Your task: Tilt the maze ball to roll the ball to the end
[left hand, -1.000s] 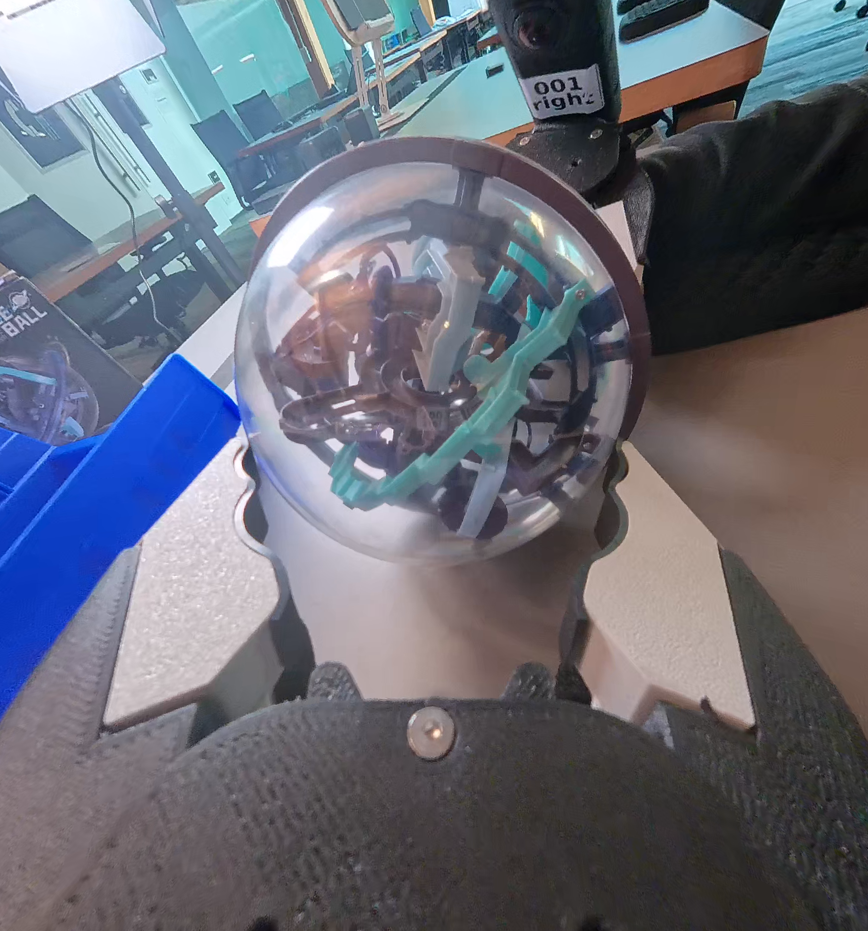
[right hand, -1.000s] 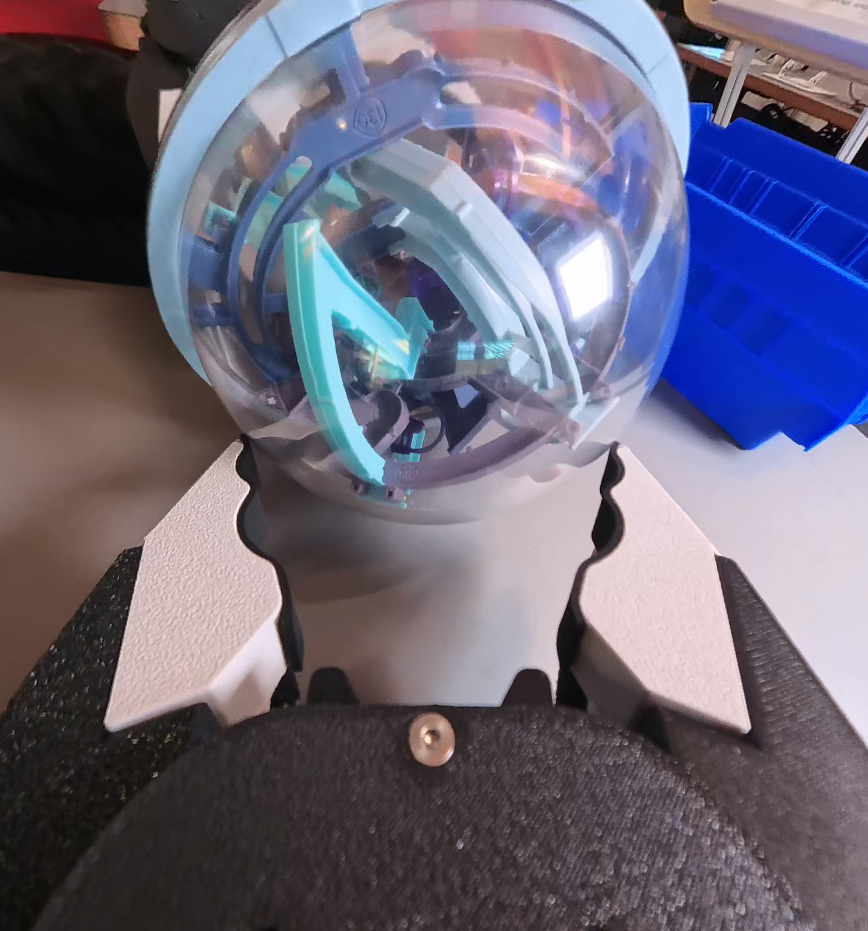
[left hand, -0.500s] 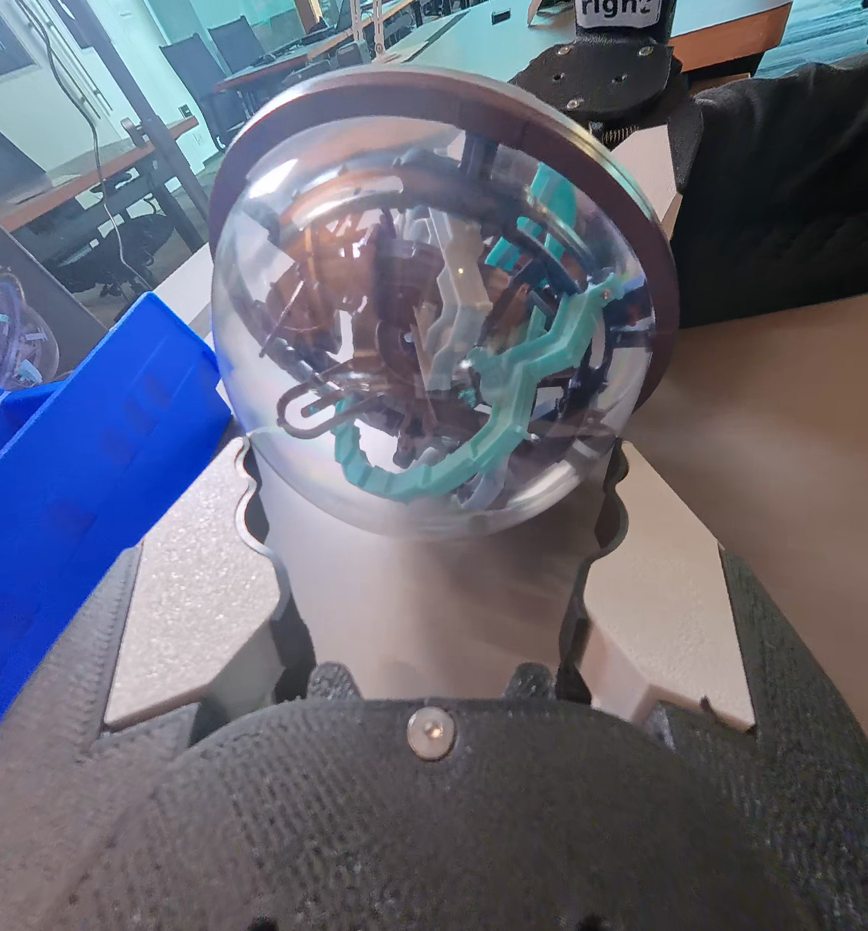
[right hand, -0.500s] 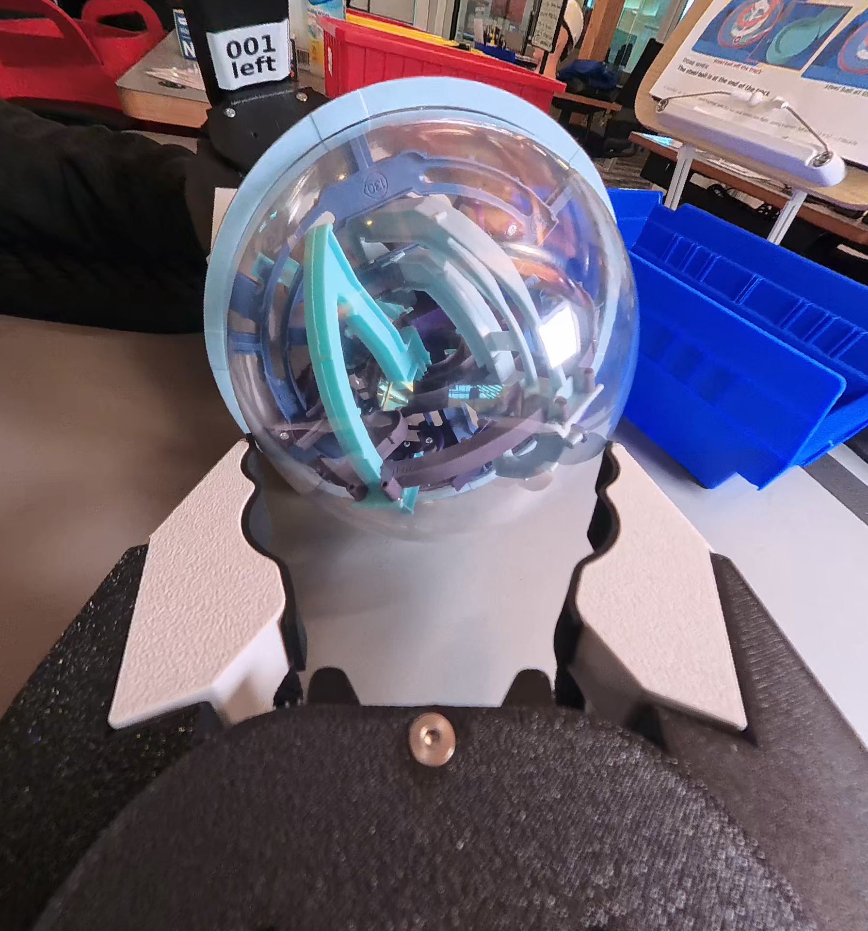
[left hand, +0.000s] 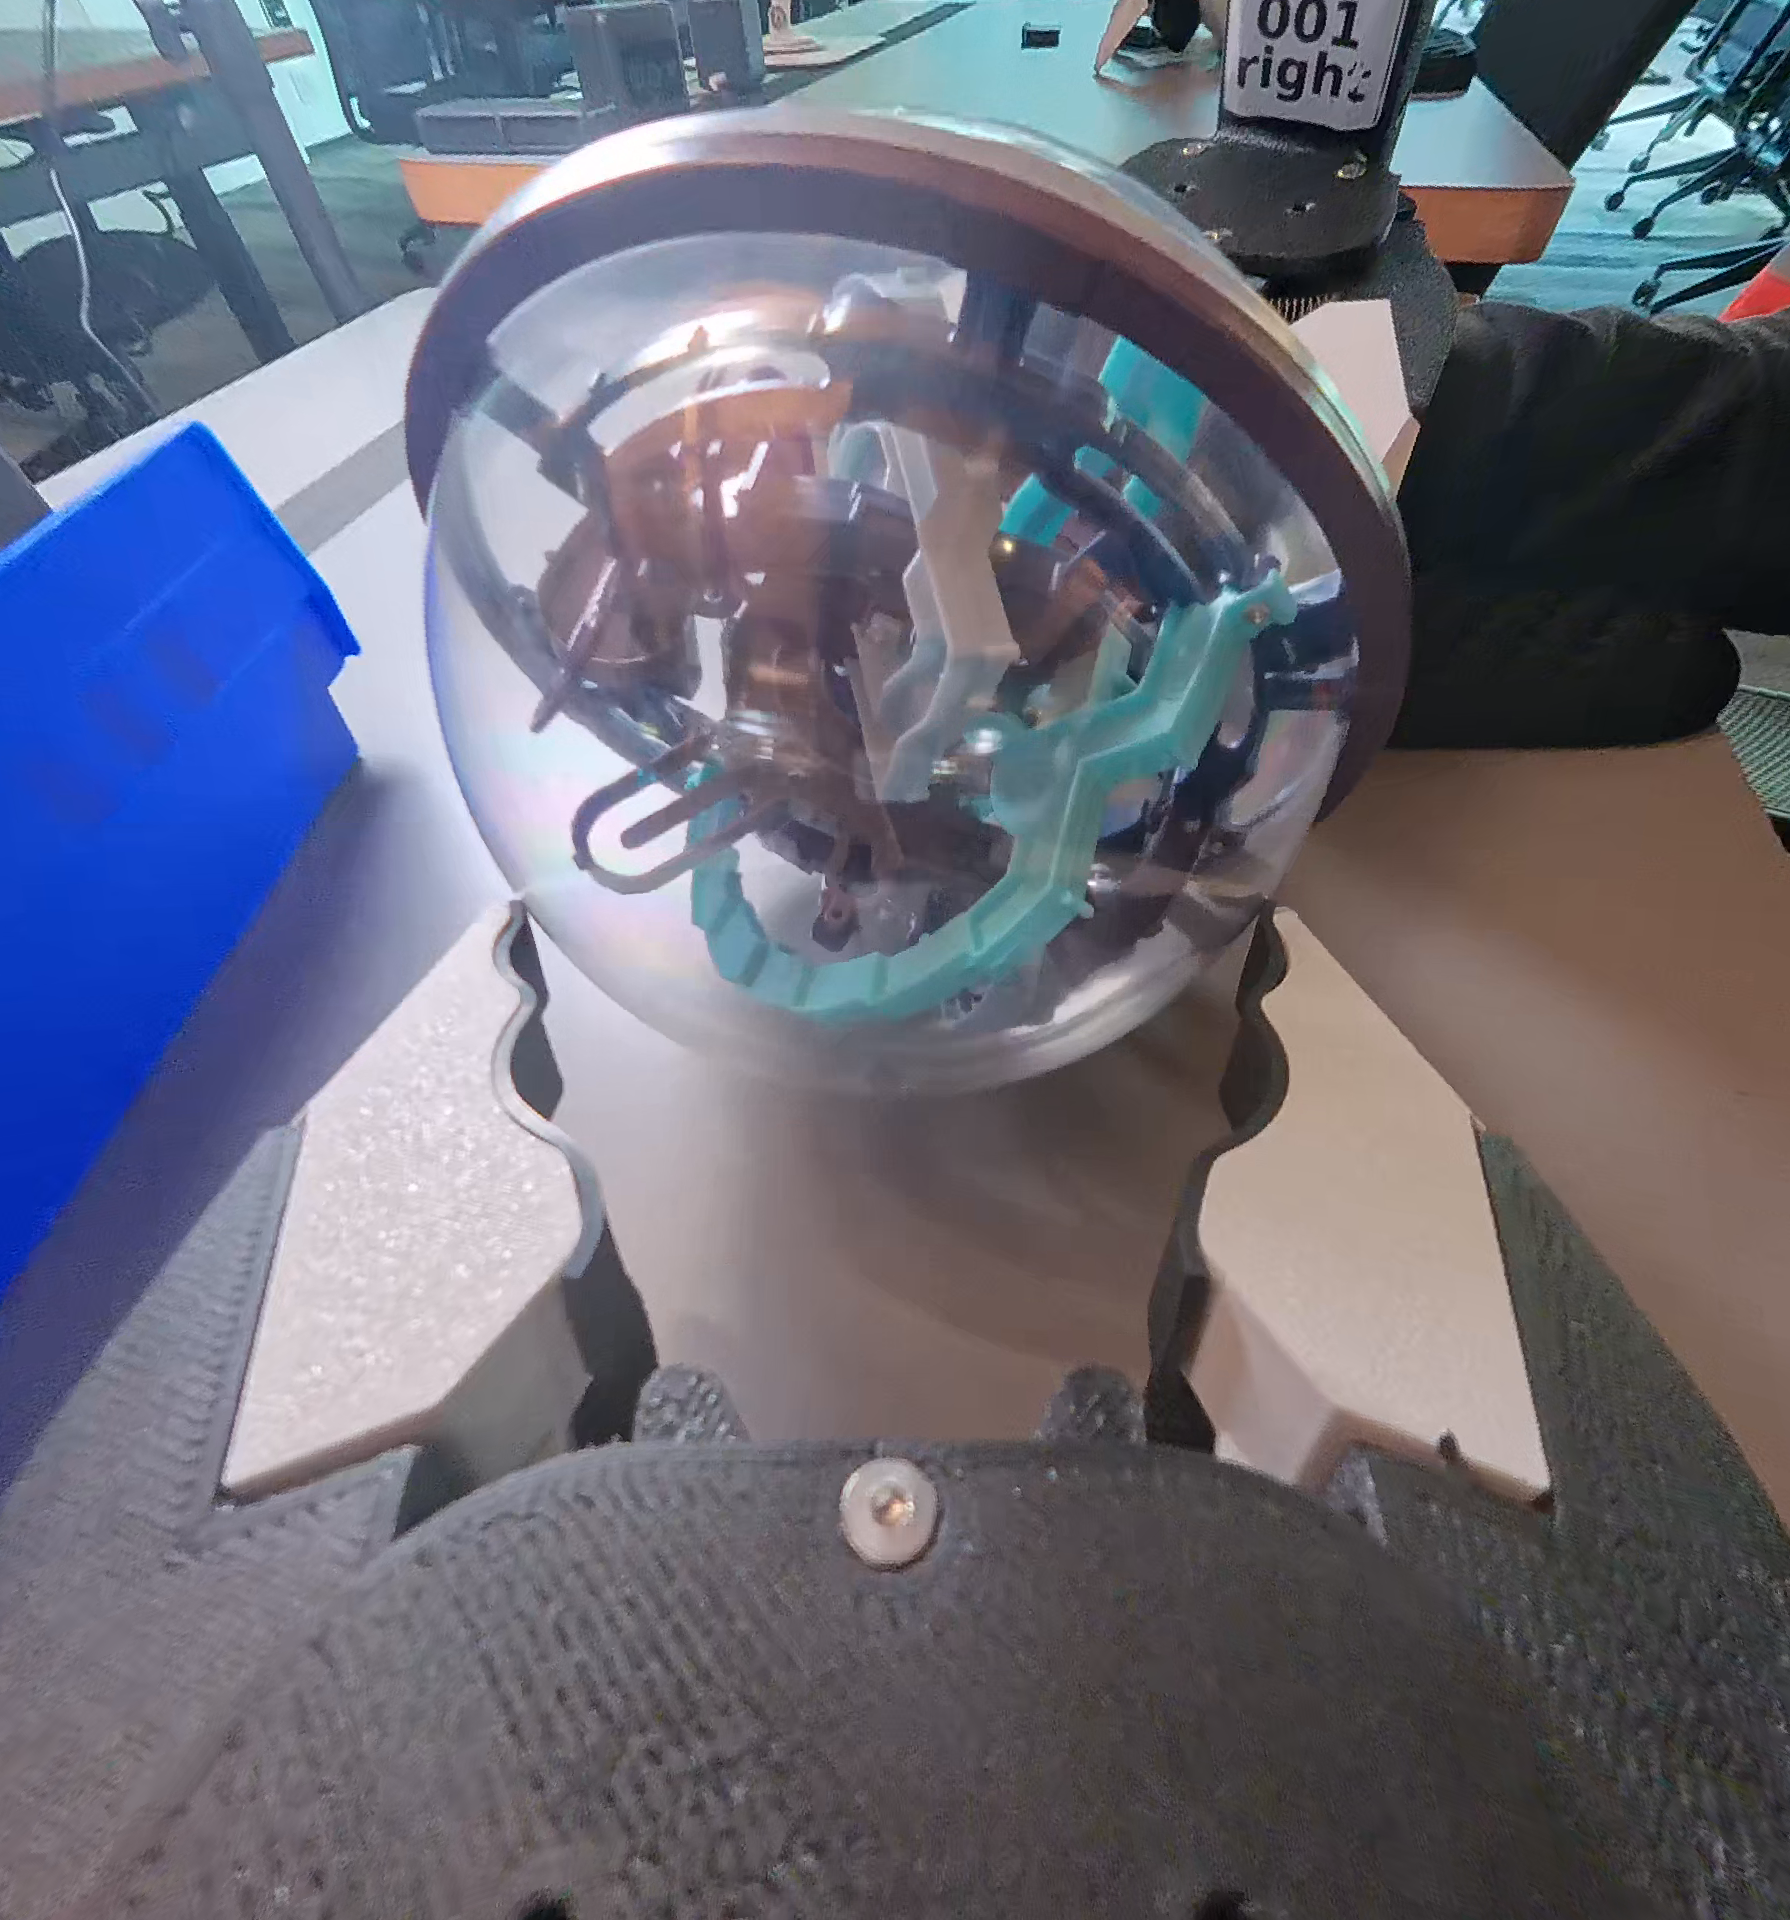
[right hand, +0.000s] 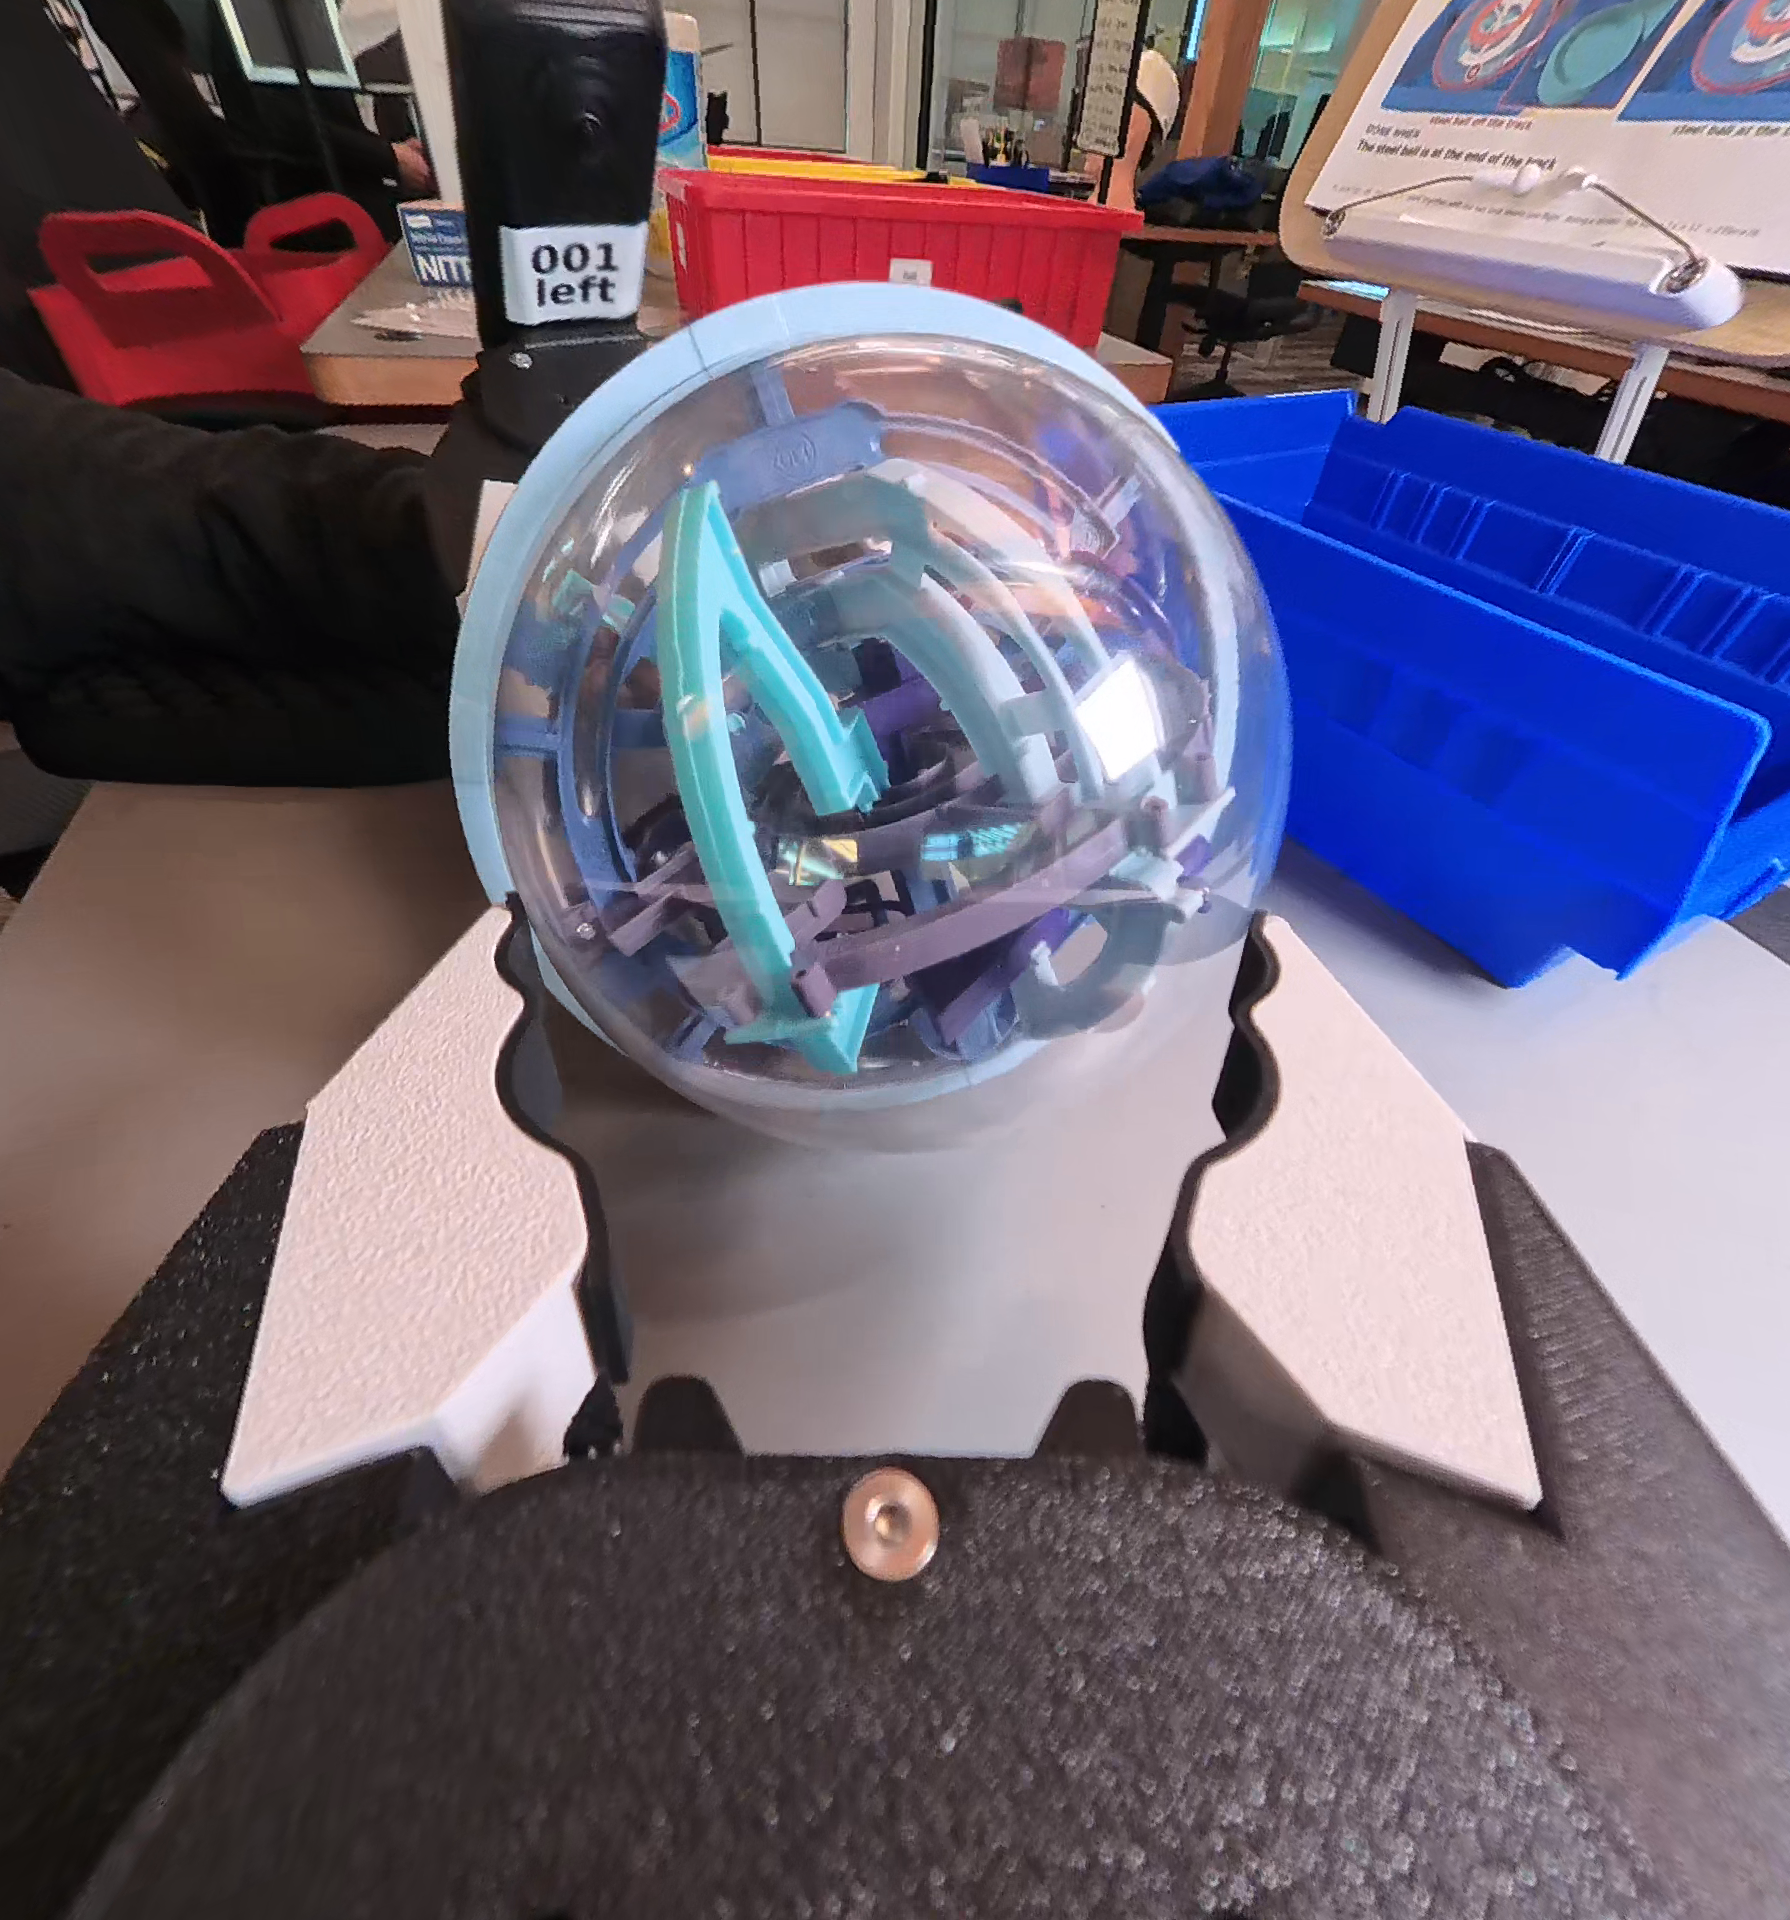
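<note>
The maze ball point(left hand: 901, 603) is a clear sphere with teal, brown and pale tracks inside and a rim around its middle. It hangs above the table point(left hand: 1556, 987), gripped from two opposite sides. My left gripper point(left hand: 891, 925) has both fingertips pressed on the sphere's lower flanks. My right gripper point(right hand: 886, 925) clasps the same ball point(right hand: 860, 707) from the other side, tips on its flanks. Each gripper shows behind the ball in the other's view: the right gripper's body point(left hand: 1286, 187) and the left gripper's body point(right hand: 558, 208). I cannot make out the small ball inside.
A blue bin point(left hand: 91, 779) stands close to the ball, on the left in the left wrist view and at the right point(right hand: 1545, 675) in the right wrist view. A person's black sleeve point(left hand: 1618, 520) is behind the ball. A red crate point(right hand: 891, 249) and a clipboard stand point(right hand: 1597, 135) are farther back.
Both grippers have turned the ball together while keeping hold of it. The inner tracks have rotated, and more of the room behind shows above the ball in both views.
</note>
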Available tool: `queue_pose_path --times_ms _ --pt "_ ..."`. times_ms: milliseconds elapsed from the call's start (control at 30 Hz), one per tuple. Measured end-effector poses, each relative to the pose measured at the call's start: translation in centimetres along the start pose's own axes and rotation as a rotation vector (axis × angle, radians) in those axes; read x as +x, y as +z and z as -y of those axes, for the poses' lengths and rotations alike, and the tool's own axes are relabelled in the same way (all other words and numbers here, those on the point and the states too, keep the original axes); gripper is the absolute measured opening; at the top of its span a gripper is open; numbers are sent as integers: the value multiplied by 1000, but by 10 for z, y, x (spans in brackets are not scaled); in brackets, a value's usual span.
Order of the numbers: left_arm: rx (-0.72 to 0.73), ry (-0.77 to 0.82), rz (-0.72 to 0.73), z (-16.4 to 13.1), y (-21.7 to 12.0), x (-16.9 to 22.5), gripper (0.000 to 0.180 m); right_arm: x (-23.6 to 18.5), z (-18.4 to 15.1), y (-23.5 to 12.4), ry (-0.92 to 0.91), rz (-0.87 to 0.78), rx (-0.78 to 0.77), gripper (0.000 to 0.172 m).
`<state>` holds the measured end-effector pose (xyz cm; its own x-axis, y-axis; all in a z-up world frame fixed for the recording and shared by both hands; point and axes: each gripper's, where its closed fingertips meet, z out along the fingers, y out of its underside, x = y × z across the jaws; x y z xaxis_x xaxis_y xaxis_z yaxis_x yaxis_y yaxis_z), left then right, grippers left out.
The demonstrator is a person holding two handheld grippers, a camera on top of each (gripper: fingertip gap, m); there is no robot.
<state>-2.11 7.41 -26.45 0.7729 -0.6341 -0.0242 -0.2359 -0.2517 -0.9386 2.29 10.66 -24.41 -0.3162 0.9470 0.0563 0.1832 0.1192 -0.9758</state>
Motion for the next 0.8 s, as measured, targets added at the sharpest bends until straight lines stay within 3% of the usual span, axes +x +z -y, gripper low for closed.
queue_pose_path --times_ms 533,800 --pt "26 -21 -19 3 -2 1 129 -1 0 0 1 6 3 129" --pt "-65 -22 -25 -12 -1 0 124 0 8 -1 -39 -26 30 127"
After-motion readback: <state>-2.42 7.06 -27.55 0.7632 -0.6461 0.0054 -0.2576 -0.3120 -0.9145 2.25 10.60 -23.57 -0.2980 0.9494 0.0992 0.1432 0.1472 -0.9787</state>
